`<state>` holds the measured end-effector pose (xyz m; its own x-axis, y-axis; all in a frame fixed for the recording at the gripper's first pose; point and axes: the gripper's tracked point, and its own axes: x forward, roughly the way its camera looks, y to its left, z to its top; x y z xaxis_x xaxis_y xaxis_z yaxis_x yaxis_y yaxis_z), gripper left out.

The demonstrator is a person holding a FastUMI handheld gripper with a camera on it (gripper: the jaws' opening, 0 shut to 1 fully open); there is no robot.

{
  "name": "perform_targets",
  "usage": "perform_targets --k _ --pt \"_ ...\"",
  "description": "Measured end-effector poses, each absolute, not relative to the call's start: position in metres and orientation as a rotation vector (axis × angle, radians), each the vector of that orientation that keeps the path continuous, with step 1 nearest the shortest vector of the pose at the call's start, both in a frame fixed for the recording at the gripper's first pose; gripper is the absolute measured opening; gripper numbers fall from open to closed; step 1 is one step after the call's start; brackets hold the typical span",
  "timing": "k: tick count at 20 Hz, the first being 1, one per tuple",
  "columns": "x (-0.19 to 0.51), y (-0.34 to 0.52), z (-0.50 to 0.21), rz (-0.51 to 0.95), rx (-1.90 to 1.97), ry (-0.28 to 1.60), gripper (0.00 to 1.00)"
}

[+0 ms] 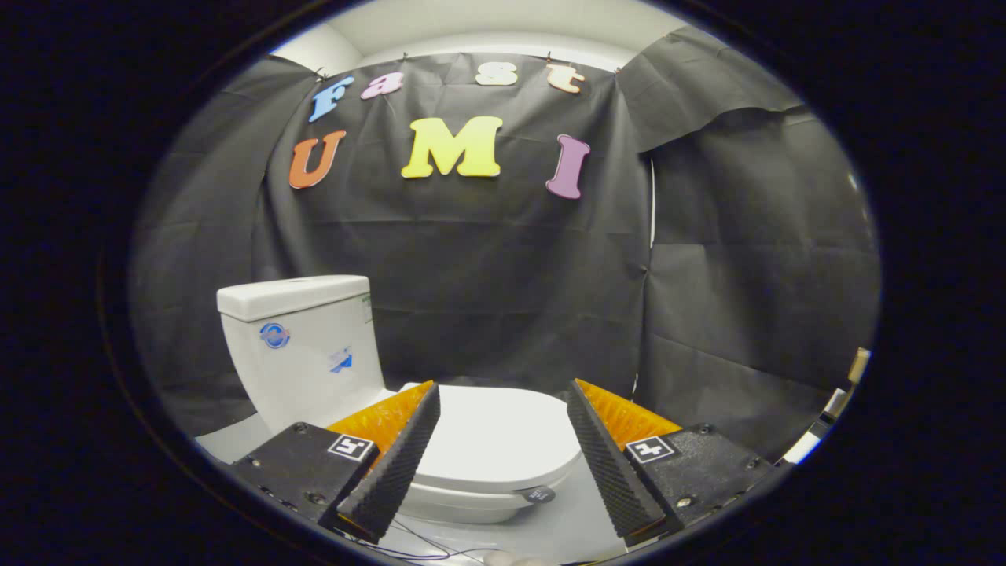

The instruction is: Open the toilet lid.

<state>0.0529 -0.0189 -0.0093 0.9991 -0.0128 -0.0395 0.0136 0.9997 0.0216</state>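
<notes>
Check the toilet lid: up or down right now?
Down. The lid lies flat over the bowl, with the tank standing clear behind it. The gripper is open, fingers spread either side of the lid, not touching it.

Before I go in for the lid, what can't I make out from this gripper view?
- Front rim of the toilet lid: partly hidden behind the open tool's fingers.
- Lid hinge at the tank: hidden by a finger.
- Tank stickers: too small to read.
- Bowl base: hidden below the fingers.
</notes>
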Motion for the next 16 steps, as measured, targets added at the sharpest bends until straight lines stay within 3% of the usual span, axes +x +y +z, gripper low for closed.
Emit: perform_targets --k 7,16 --pt "0.091 -0.062 -0.036 -0.017 0.104 0.133 1.0" --pt "0.124 -0.094 -0.141 0.041 0.254 0.393 1.0"
